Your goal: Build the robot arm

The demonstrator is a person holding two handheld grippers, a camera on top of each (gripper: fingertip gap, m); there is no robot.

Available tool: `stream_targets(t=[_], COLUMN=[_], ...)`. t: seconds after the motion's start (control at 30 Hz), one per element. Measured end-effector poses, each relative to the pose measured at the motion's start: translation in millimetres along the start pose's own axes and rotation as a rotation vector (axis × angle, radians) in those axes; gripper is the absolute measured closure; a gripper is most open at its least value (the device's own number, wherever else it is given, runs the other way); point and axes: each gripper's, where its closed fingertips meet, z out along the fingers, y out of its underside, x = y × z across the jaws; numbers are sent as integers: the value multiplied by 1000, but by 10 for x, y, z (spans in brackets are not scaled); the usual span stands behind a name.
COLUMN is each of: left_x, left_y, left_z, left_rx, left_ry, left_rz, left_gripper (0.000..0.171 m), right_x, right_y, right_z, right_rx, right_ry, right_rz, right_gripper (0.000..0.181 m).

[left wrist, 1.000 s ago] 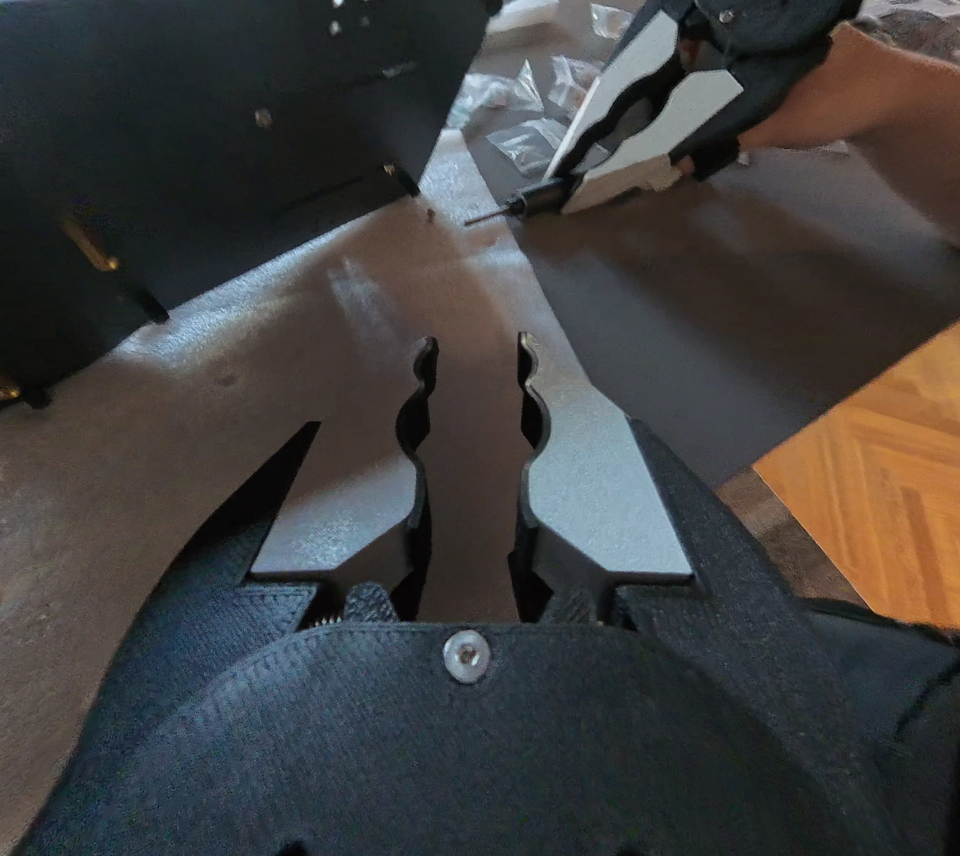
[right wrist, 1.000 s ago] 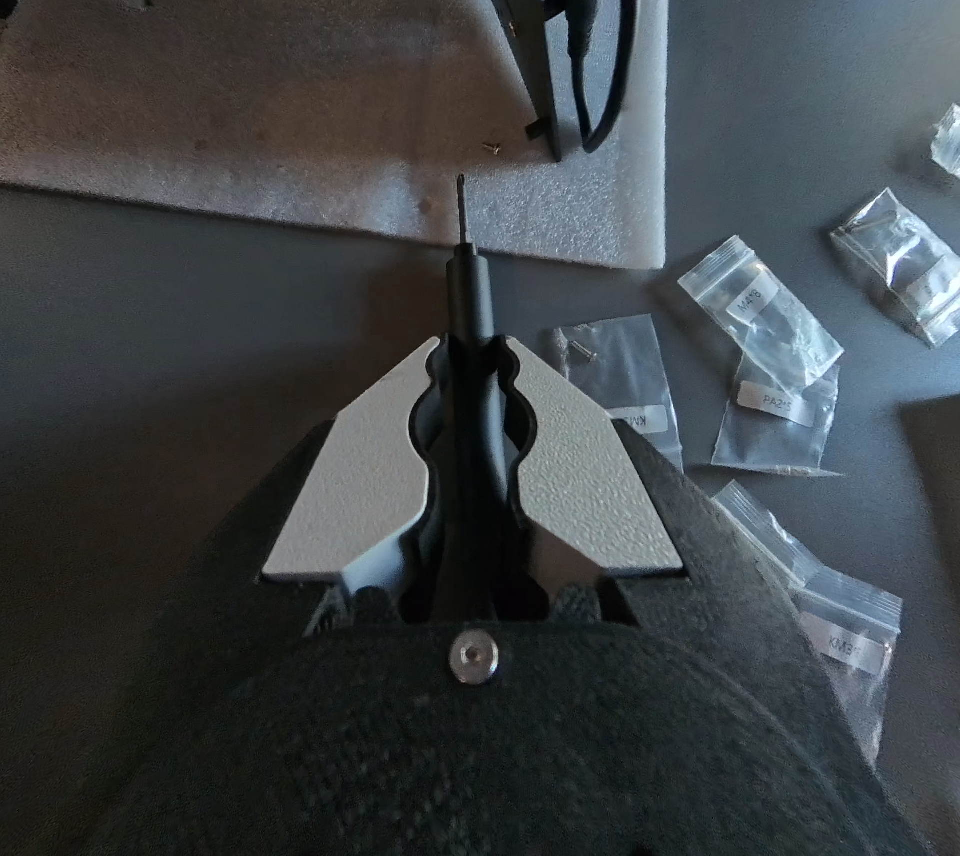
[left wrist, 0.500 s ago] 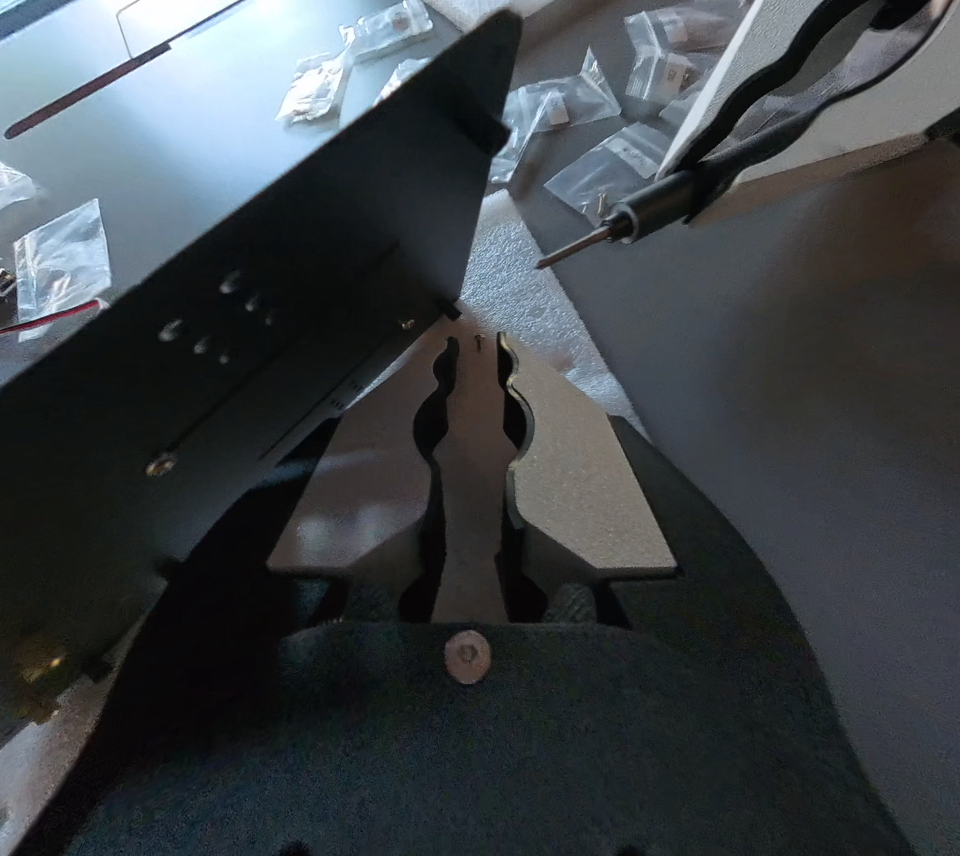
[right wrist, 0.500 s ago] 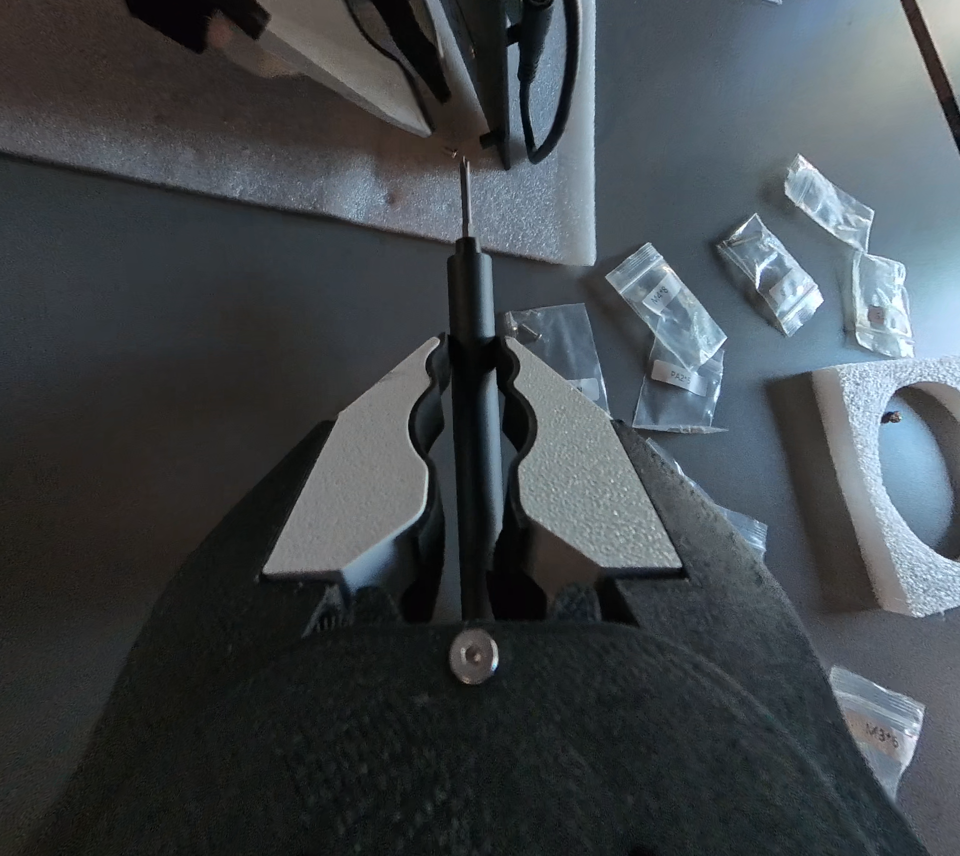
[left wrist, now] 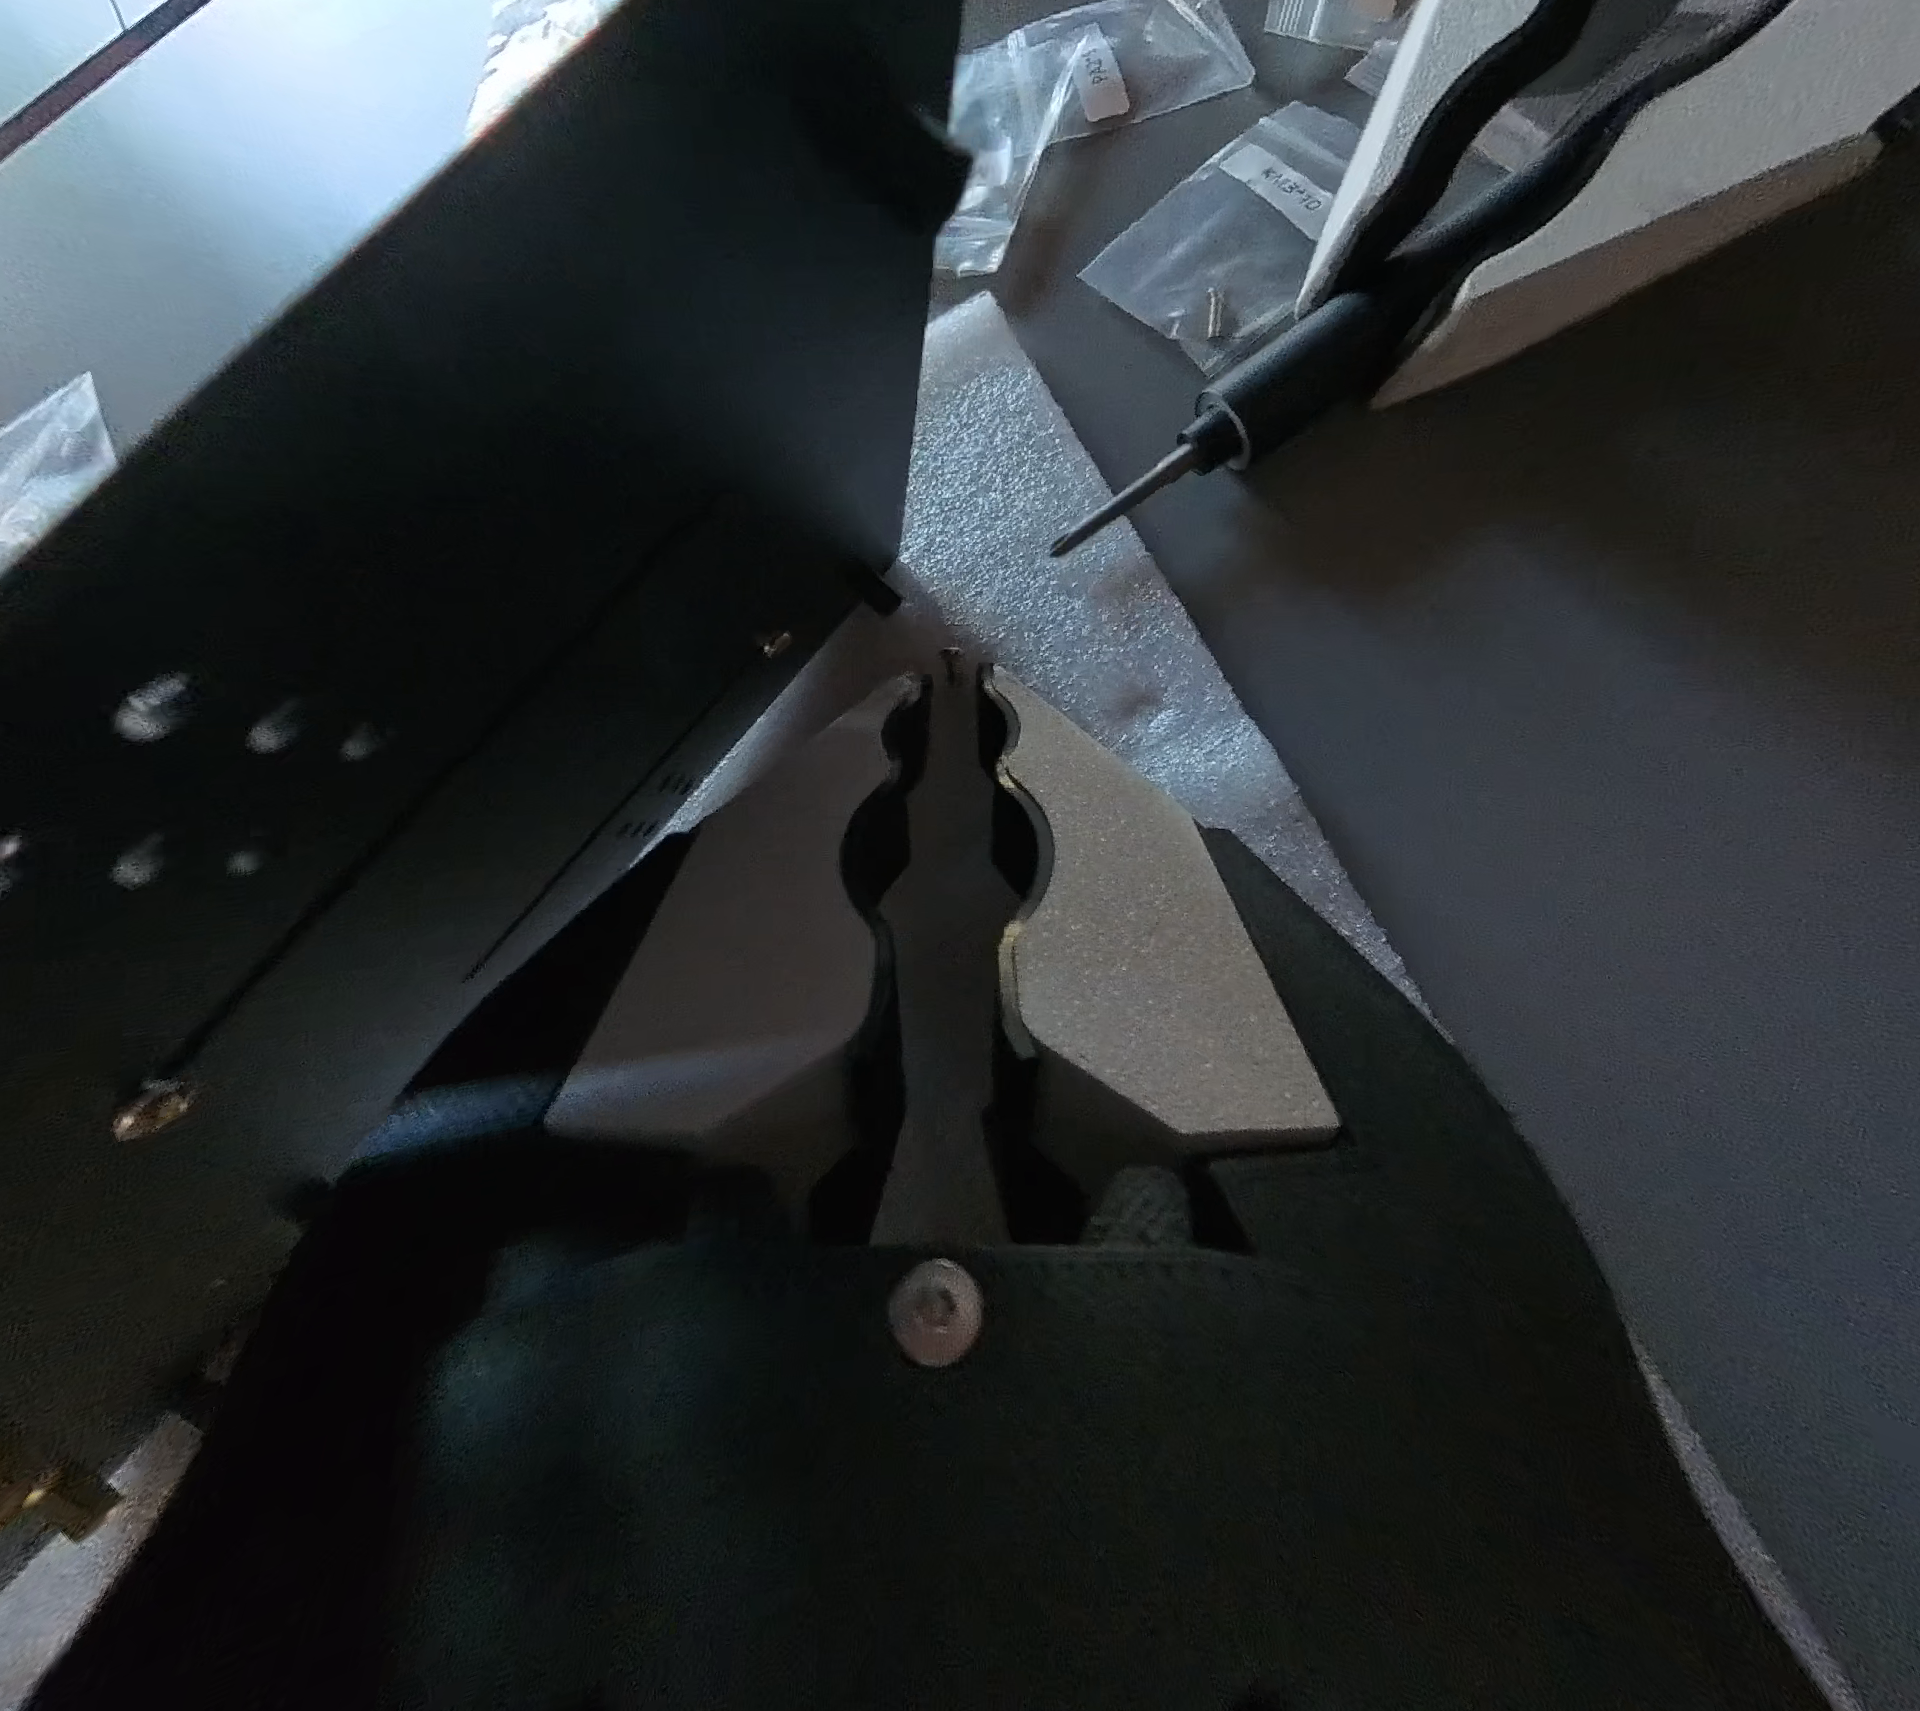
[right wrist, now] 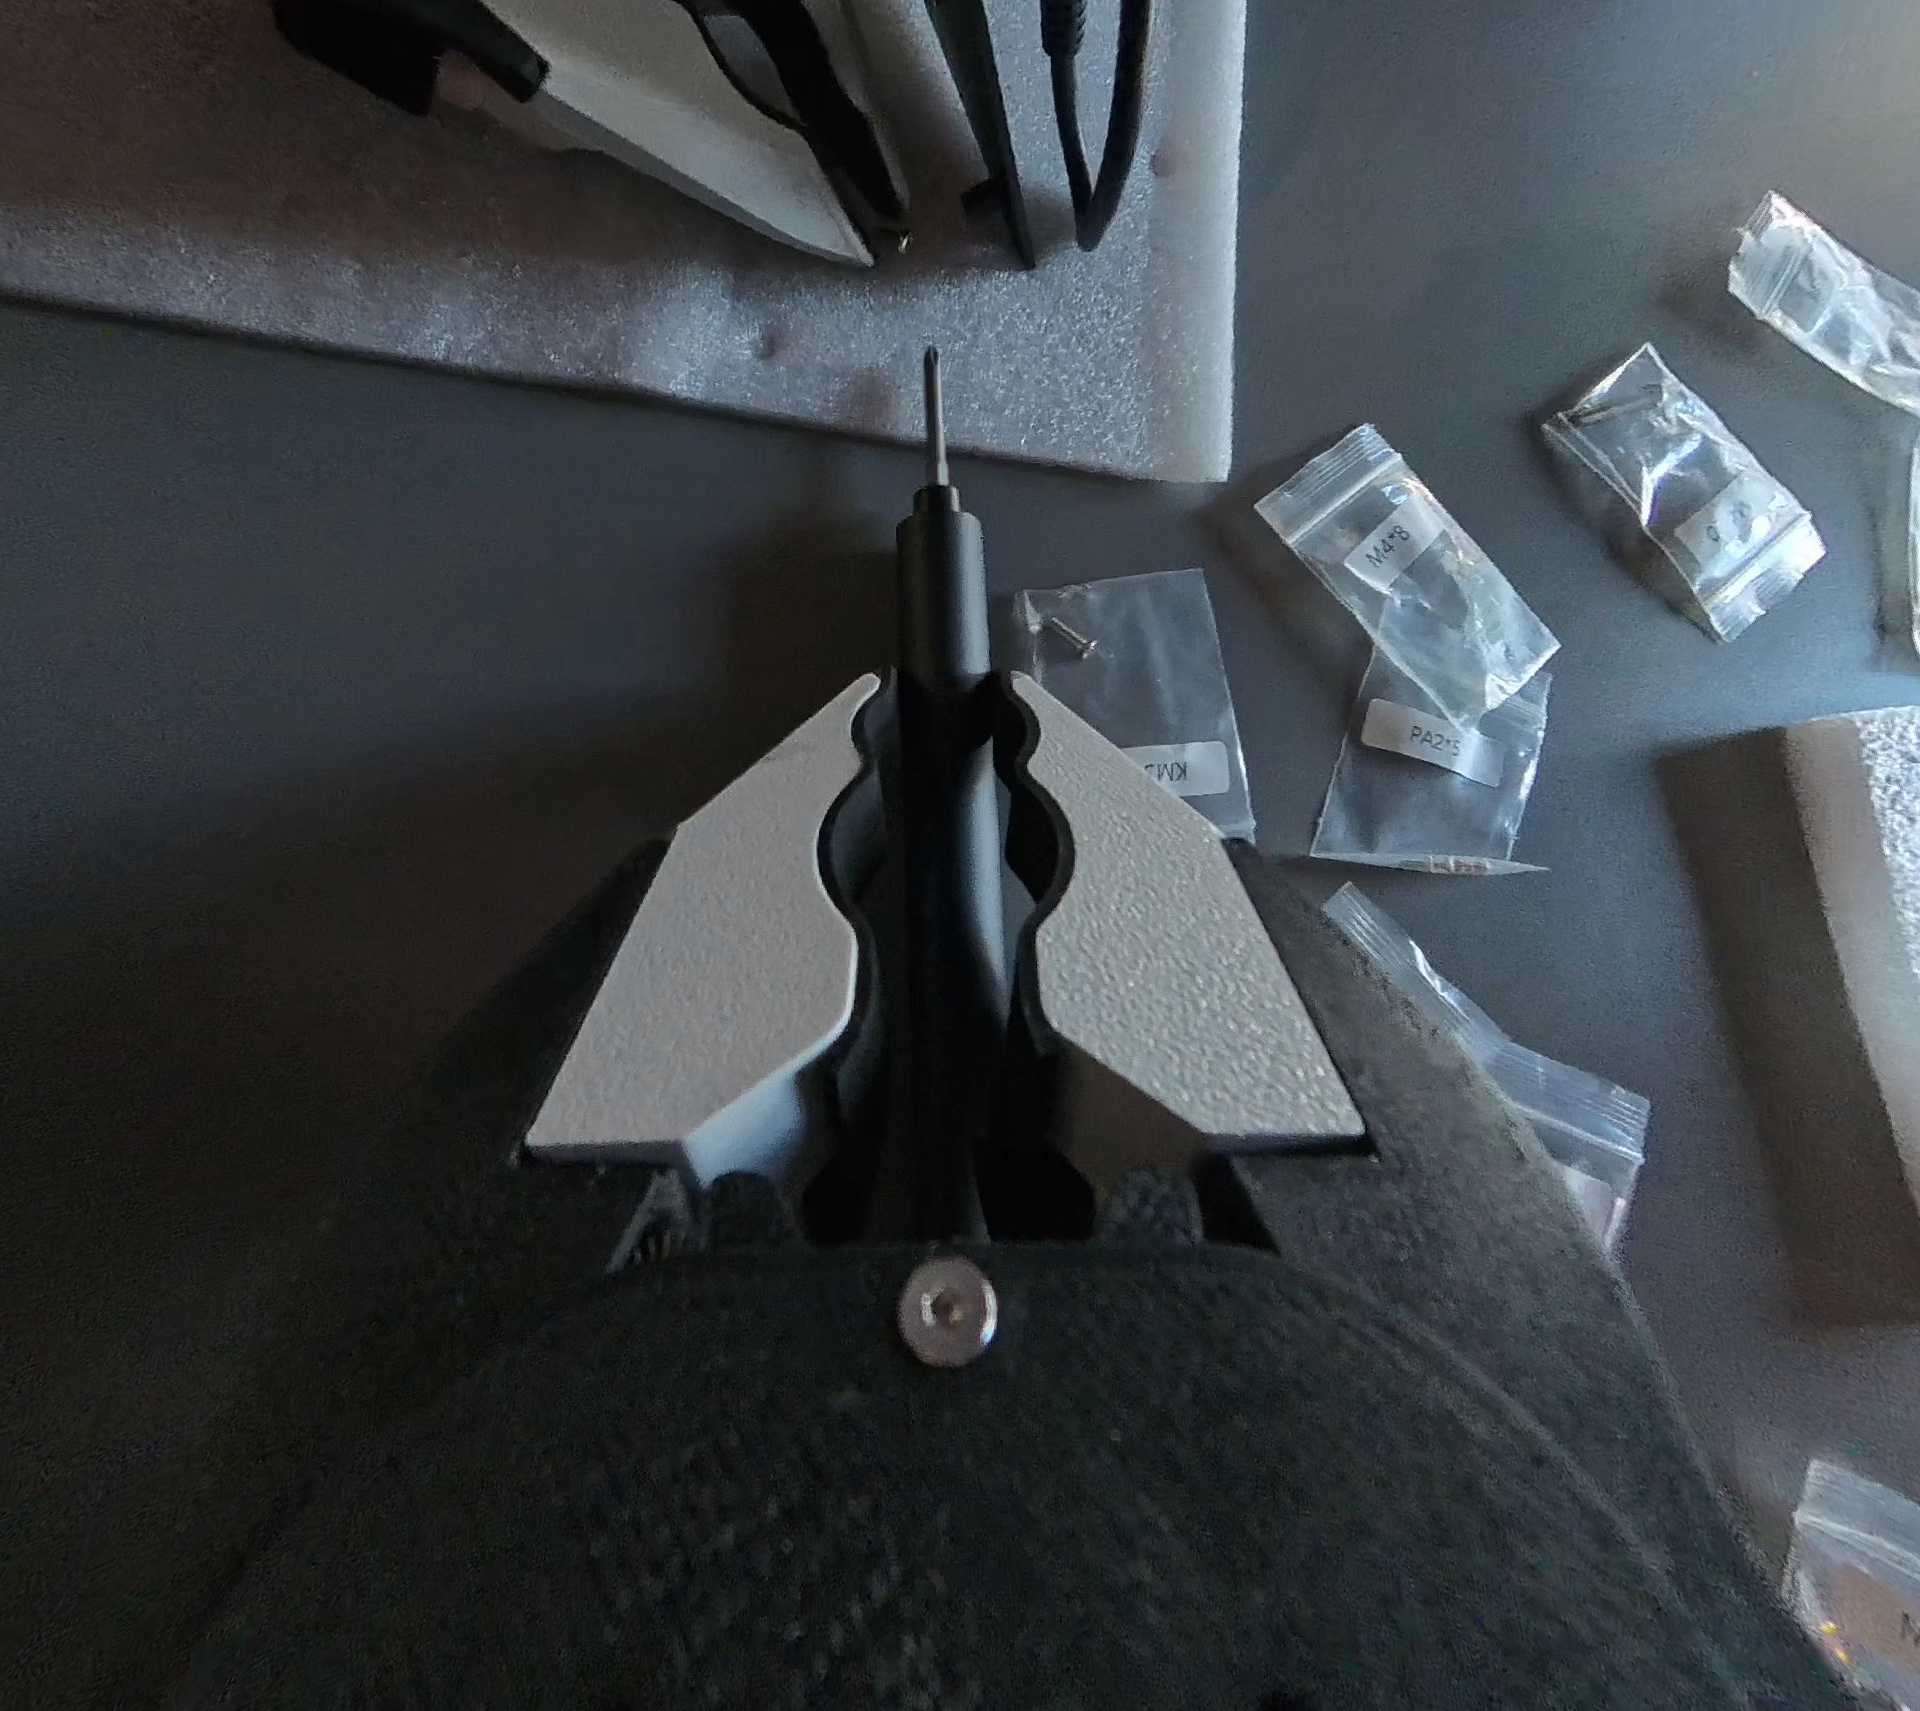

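screwdriver (right wrist: 940, 612) in r claw (right wrist: 945, 685)

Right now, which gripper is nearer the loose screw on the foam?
Left. The left gripper has its fingertips right at the screw; the right gripper, holding the screwdriver, is farther off.

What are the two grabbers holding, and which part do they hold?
The right gripper holds a screwdriver by its black handle, tip poking out front. The left gripper holds nothing; its fingers are open around a tiny screw on the foam.
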Motion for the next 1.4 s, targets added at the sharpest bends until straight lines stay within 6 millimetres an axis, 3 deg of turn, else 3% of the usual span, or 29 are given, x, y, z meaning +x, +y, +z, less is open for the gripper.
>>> stream_targets(t=[0.23,0.43,0.57,1.4], left_x=[36,318,396,470], left_y=[-3,99,181,192], left_z=[-27,-242,-343,-422], left_rx=[4,46,71,72], left_ry=[17,221,319,424], left_rz=[62,157,180,351], left_gripper=[171,171,171,171], right_x=[-127,-303,-432,-487], right_y=[-11,-48,-88,-120], right_z=[-4,-29,4,30], right_rx=[-9,-4,13,-19], right_ry=[-65,-88,-95,-135], right_rz=[-12,-111,-173,-223], right_gripper=[165,165,165,165])
